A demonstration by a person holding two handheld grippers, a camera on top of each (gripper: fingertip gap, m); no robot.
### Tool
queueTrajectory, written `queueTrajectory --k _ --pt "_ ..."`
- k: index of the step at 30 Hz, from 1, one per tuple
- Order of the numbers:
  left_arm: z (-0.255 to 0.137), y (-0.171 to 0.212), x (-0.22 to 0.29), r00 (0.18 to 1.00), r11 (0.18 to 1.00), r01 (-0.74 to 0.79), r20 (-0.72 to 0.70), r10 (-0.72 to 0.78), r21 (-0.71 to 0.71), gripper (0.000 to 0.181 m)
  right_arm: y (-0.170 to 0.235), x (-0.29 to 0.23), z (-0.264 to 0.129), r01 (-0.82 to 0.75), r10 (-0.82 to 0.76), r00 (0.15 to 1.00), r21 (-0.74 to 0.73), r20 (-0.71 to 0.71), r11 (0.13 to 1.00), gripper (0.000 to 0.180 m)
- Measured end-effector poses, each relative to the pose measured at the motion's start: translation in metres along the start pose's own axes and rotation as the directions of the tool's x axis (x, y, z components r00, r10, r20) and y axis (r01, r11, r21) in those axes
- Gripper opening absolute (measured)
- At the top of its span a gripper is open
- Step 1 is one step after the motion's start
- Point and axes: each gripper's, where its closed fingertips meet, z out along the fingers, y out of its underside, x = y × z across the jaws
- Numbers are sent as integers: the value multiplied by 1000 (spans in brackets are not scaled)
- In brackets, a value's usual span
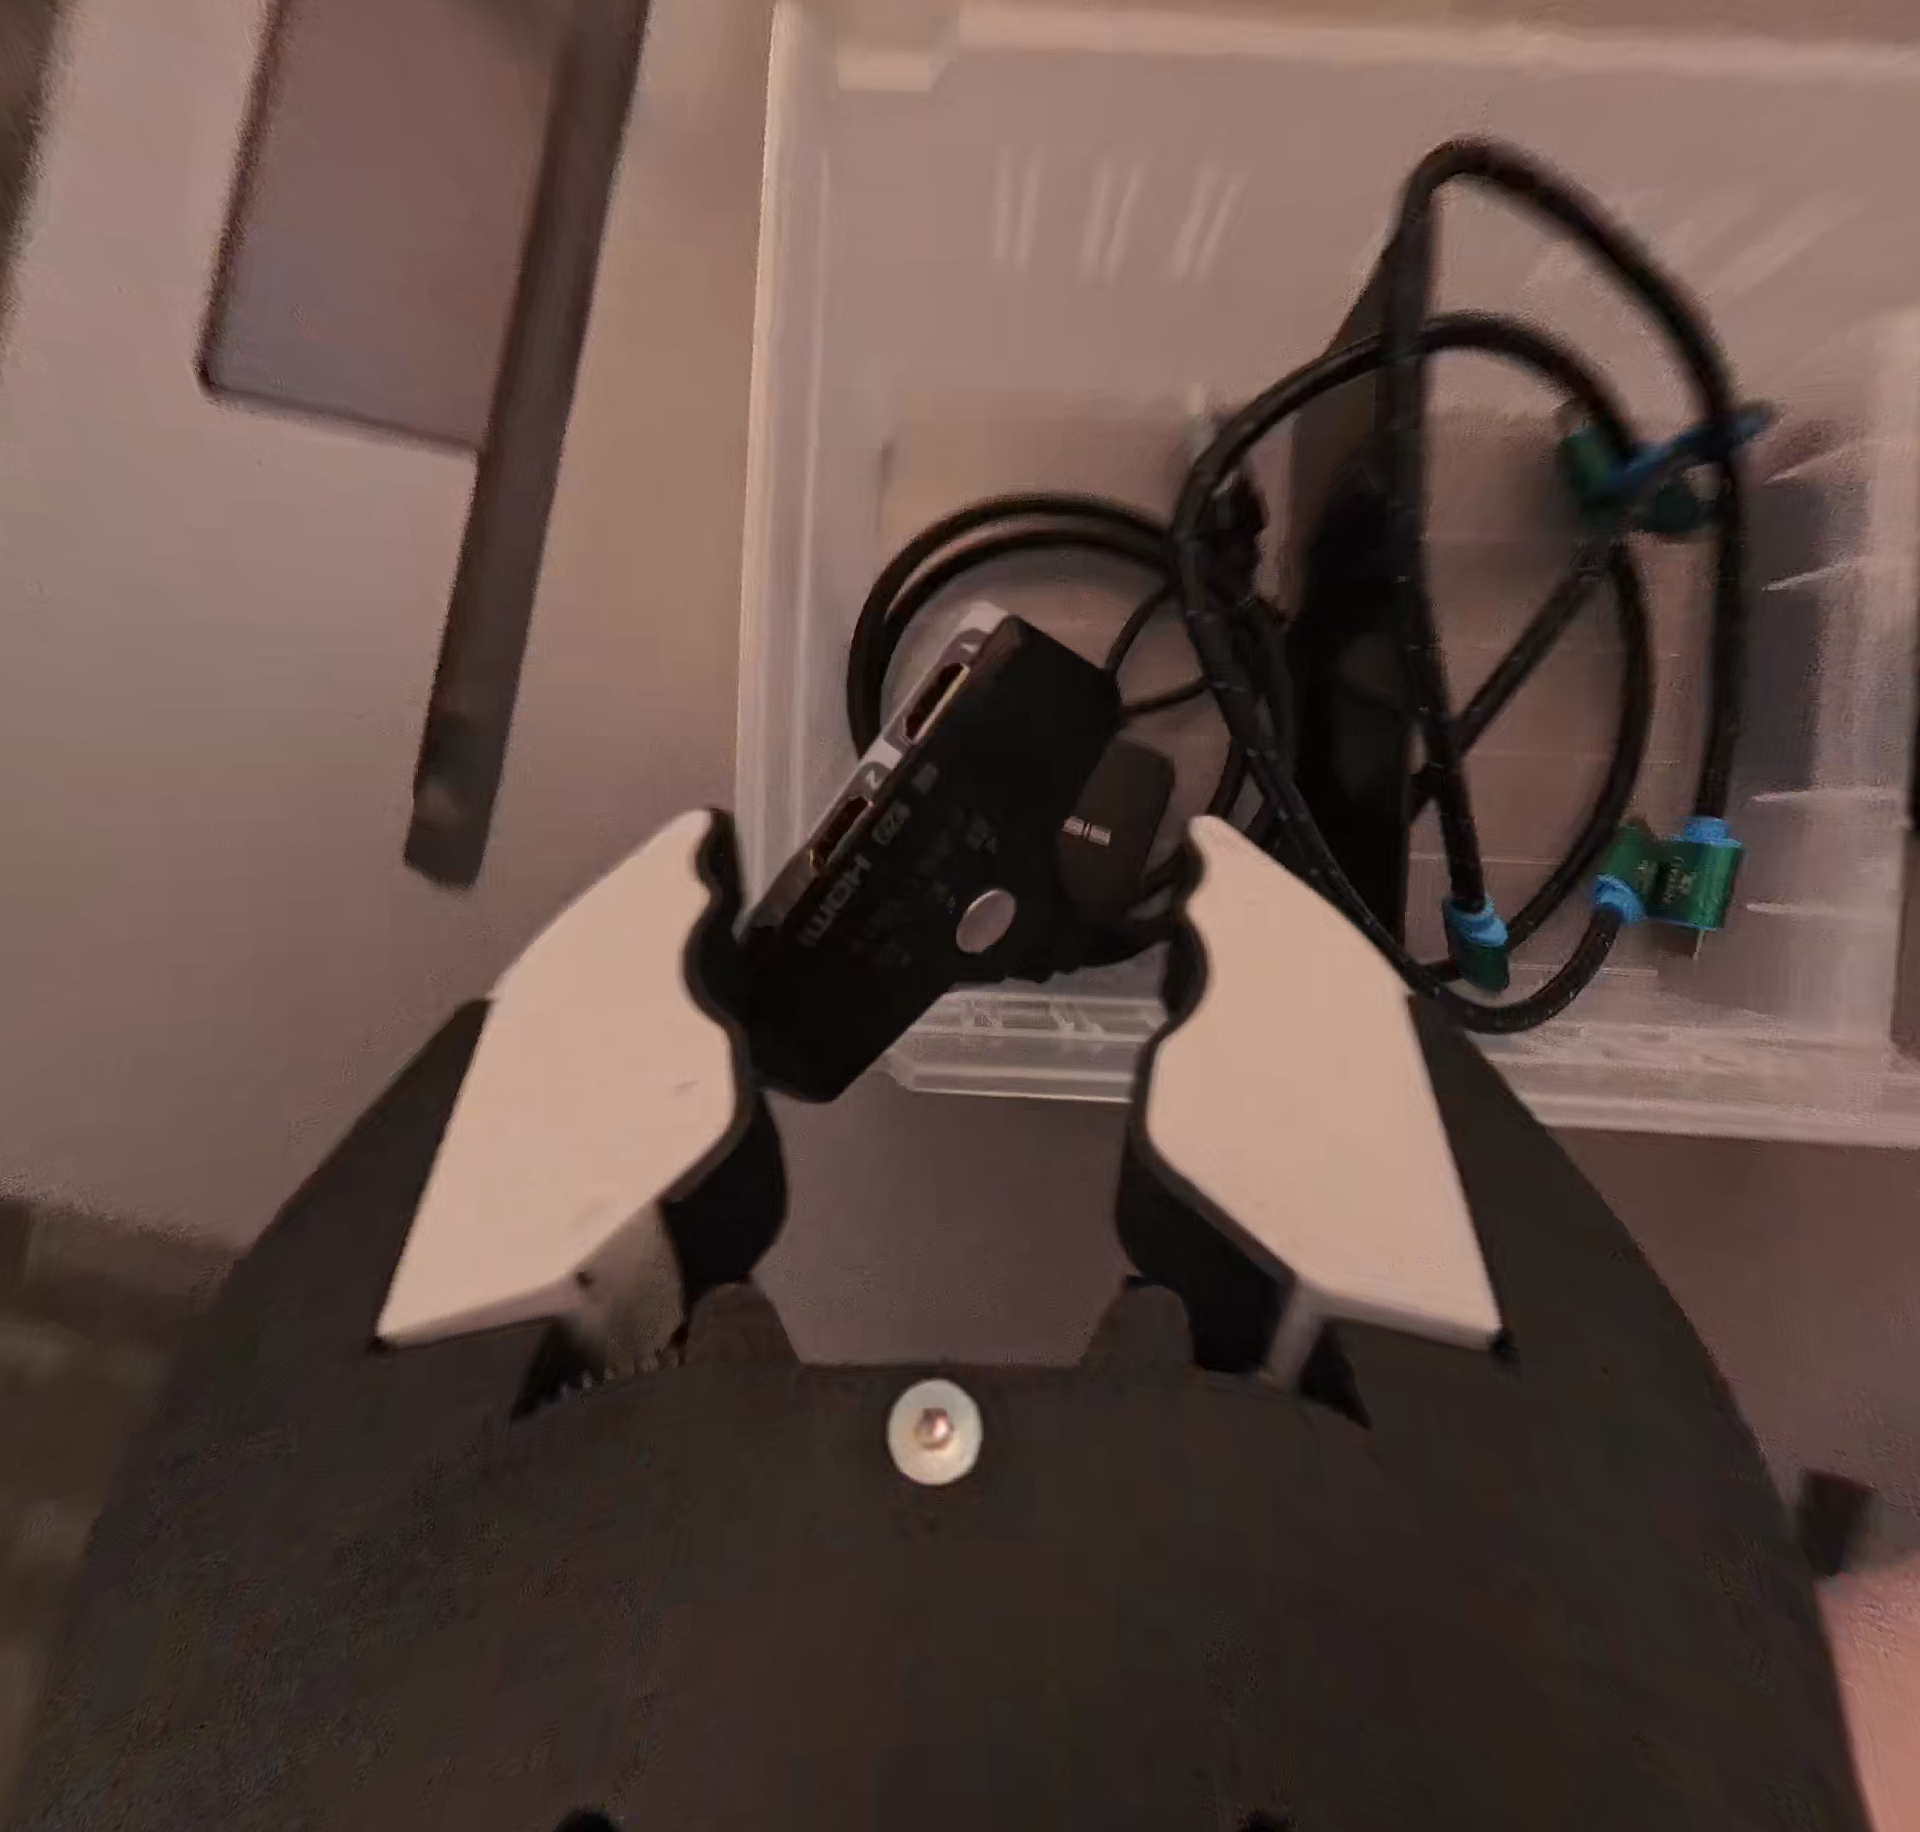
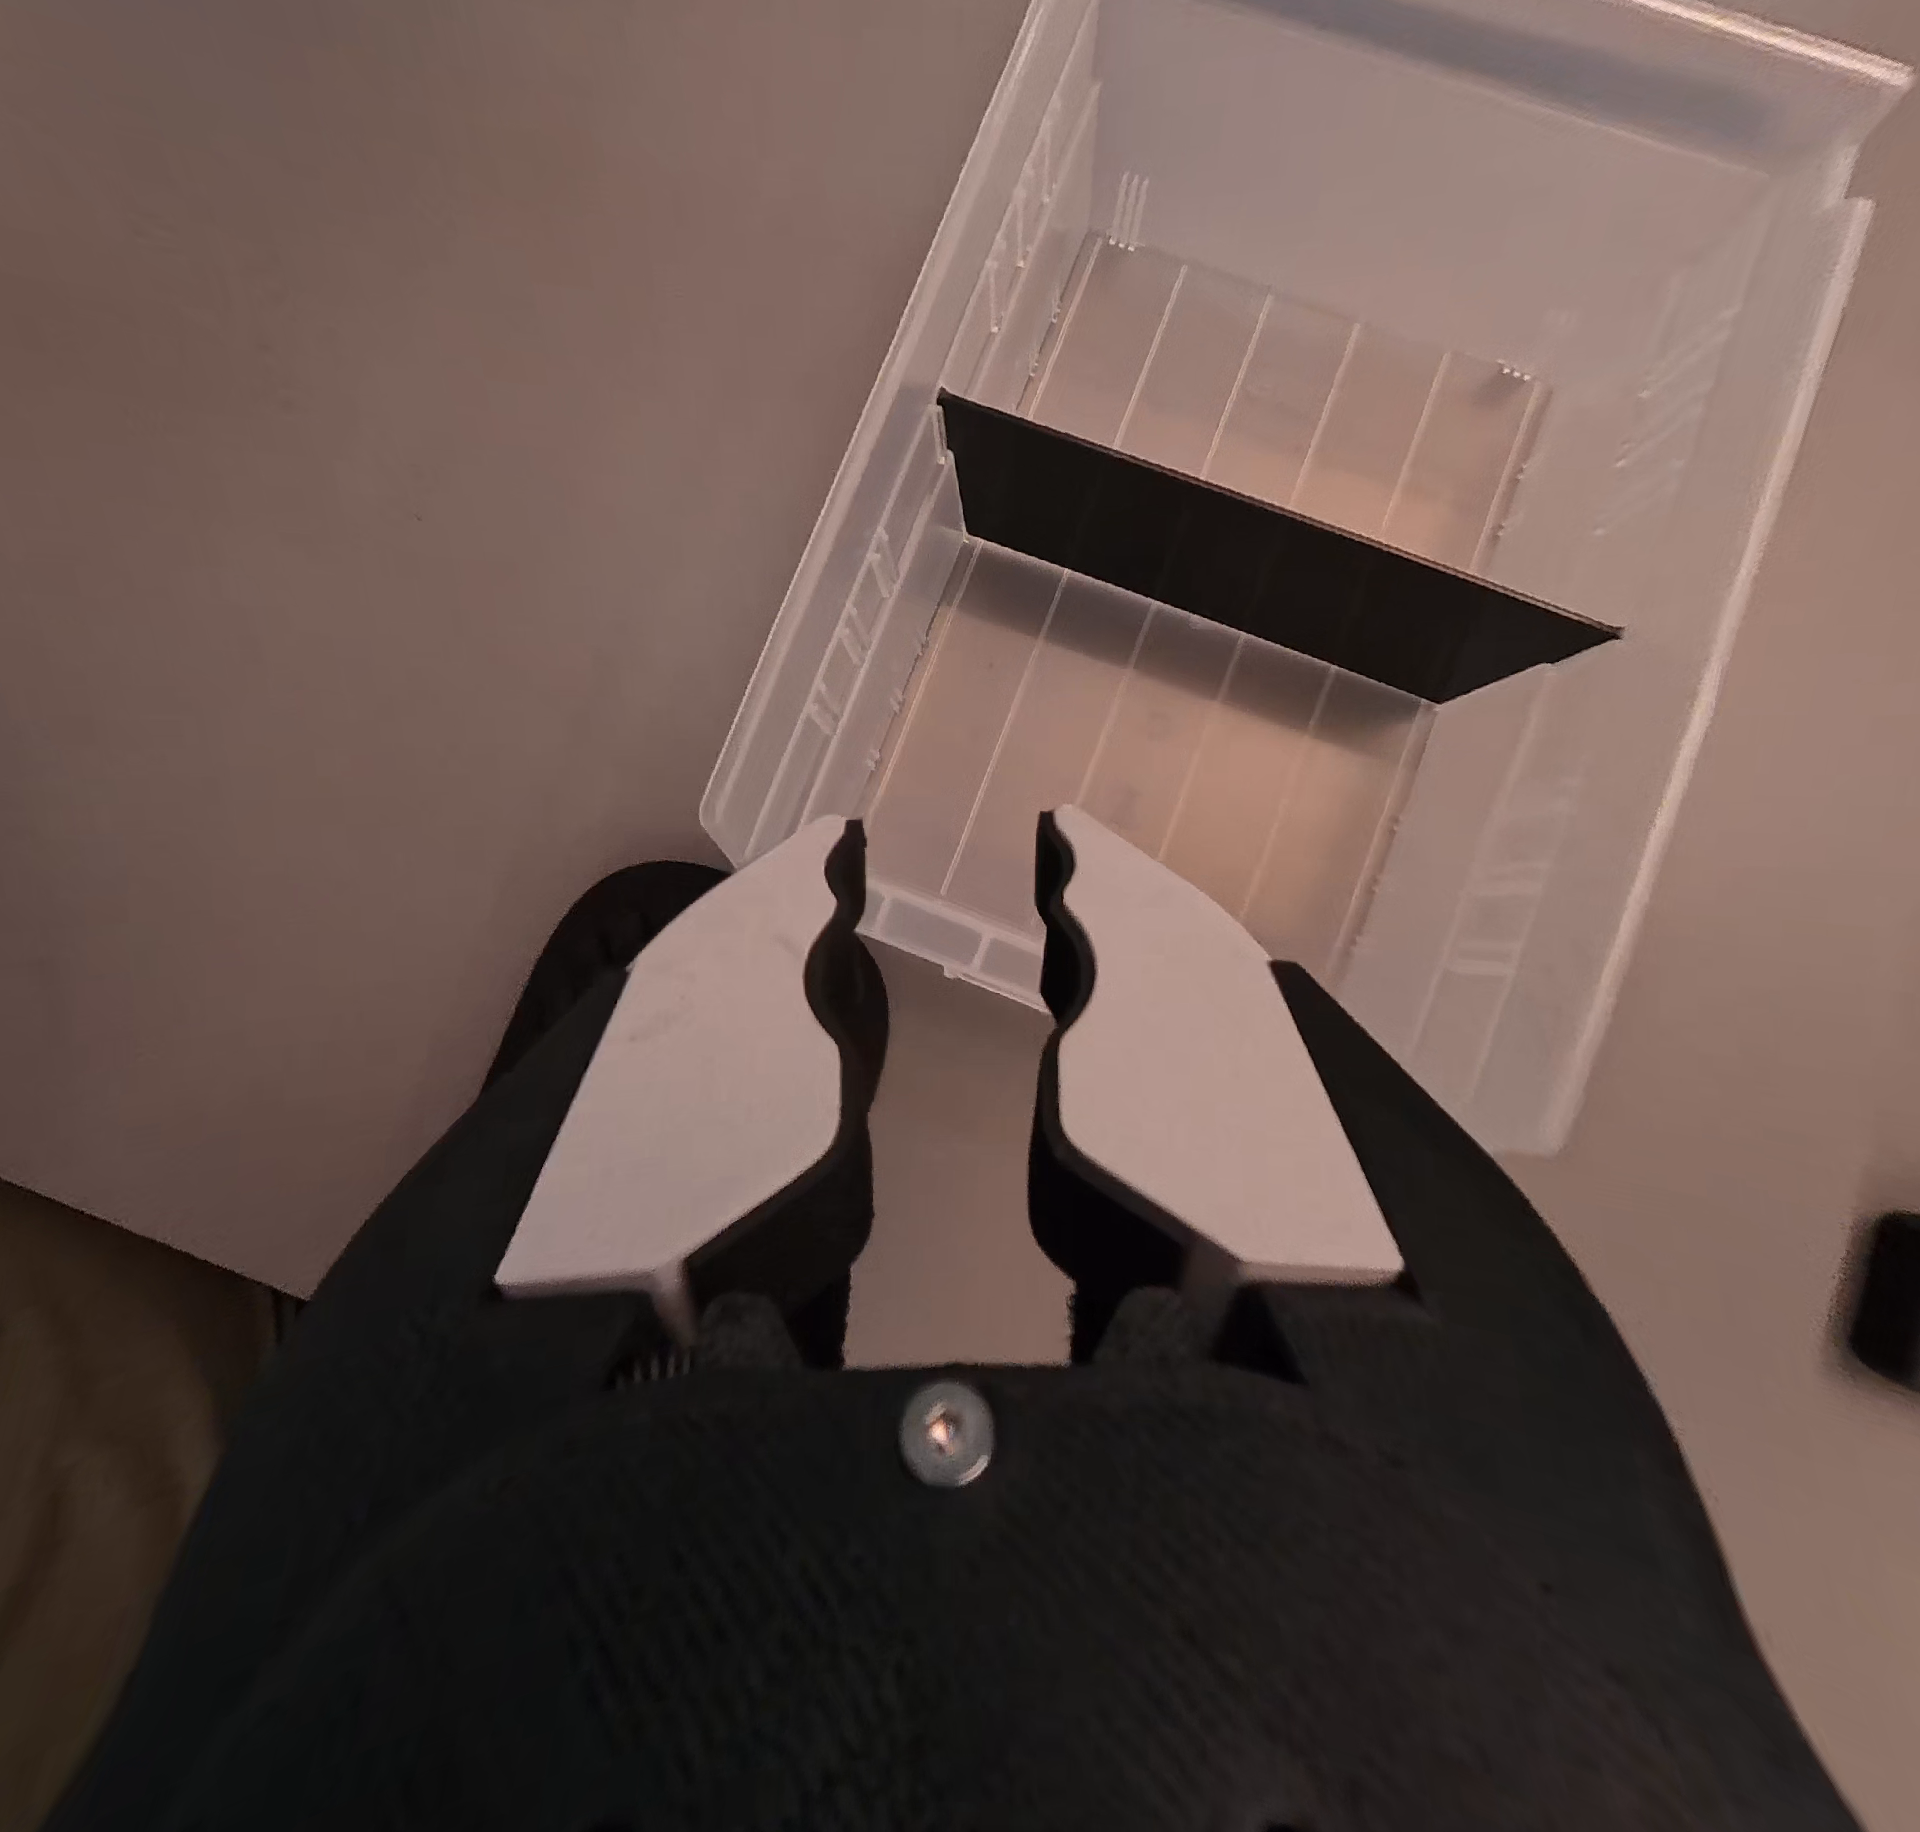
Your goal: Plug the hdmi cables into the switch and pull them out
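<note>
Two empty ports show along the lit edge of the small black plastic HDMI switch box point(image 1: 914, 847), which sits tilted between the fingers of the left hand-held gripper point(image 1: 951, 873); the left finger's black pad touches its near corner, the right finger stands apart from it, so the jaws are wide and whether the box is truly pinched I cannot tell. The box hangs over the near left corner of a clear plastic bin point(image 1: 1039, 1039) on the pale counter point(image 1: 623, 743), and behind it in the bin lies a tangle of thin black cables point(image 1: 1455, 556) with blue and green tags, their plugs hard to make out in the blur. The switch looks light, rigid and smooth-sided, so it will likely slide or twist under a corner grip; a hold across its two long flat sides, clear of the port edge and the round silver button point(image 1: 987, 918), should keep it steady against the push of a plug. The cables look limp and springy, best taken by the stiff plug housing and not by the cord. The right hand-held gripper point(image 2: 951, 873) holds nothing, its jaws narrowly parted above the near rim of a second clear plastic bin point(image 2: 1558, 951) split by a black divider point(image 2: 1278, 556).
</note>
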Motion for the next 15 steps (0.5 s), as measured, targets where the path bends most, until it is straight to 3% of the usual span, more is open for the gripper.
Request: queueTrajectory --k 1,3,6,11,15 --pt "4 1 0 999 996 14 32 -11 -88 89 -1 -2 2 -2 2 1000 10 13 1000 33" --pt "6 -2 0 985 982 -48 155 78 -184 89 1 -5 5 -3 2 999 15 33 1000 33" --pt "4 -13 -8 894 962 -134 390 221 -238 86 7 -5 7 12 -12 999 5 34 1000 33" --pt "14 4 -13 810 910 -154 479 339 -385 73 10 -7 6 33 -34 998 23 55 999 32" --pt "28 4 -18 772 907 -177 518 368 -381 60 13 -11 3 50 -53 996 41 71 998 32"
